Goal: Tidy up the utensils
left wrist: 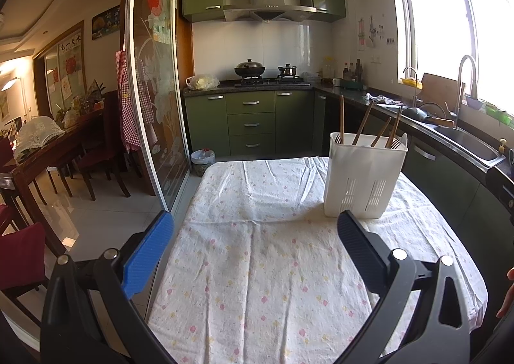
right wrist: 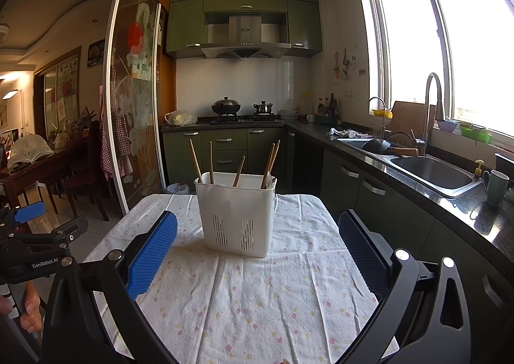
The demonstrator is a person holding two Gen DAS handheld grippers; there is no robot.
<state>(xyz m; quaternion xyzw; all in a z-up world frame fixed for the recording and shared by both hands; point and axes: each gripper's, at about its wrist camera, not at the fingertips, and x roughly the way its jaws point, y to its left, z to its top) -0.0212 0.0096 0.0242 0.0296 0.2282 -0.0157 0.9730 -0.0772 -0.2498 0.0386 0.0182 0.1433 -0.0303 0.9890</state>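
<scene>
holder (right wrist: 236, 213): 1 | wooden-handled utensils (right wrist: 238, 175): 5 | mug (right wrist: 495, 187): 1

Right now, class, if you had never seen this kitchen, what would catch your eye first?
The white utensil holder stands upright on the floral tablecloth, with wooden handles sticking out of its top. Both grippers, left and right, hover before it with jaws wide apart and nothing between them. Behind are green cabinets and a bright window over the sink.
</scene>
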